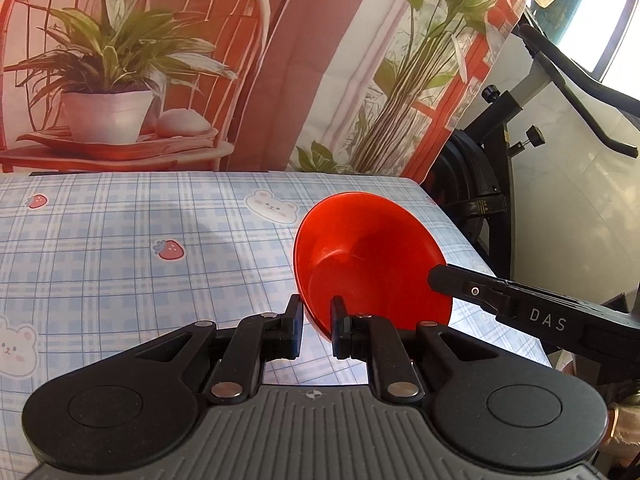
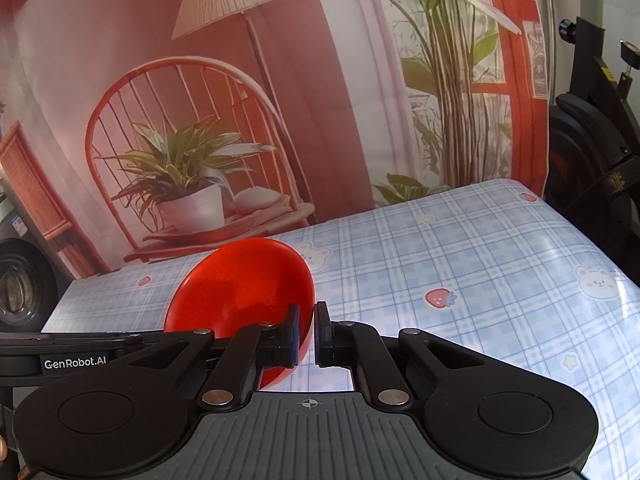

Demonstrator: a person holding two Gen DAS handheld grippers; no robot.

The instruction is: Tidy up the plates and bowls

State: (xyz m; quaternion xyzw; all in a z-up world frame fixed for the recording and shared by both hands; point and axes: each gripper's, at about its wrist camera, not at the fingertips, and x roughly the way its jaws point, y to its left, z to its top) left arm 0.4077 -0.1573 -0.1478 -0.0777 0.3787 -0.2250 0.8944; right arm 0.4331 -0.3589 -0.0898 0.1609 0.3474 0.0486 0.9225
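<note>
A red bowl (image 1: 372, 260) is held tilted above the table, its hollow side facing the left wrist camera. My left gripper (image 1: 316, 328) has its jaws closed on the bowl's near rim. My right gripper (image 2: 306, 336) is shut on the opposite rim of the same bowl (image 2: 244, 288); one of its fingers (image 1: 472, 290) reaches in from the right in the left wrist view. The left gripper's body (image 2: 72, 354) shows at the left edge of the right wrist view.
The table has a blue plaid cloth (image 1: 120, 248) with bears and strawberries. A printed backdrop (image 1: 160, 60) of a chair and plants hangs behind it. An exercise bike (image 1: 500, 160) stands past the table's right edge (image 2: 600, 236).
</note>
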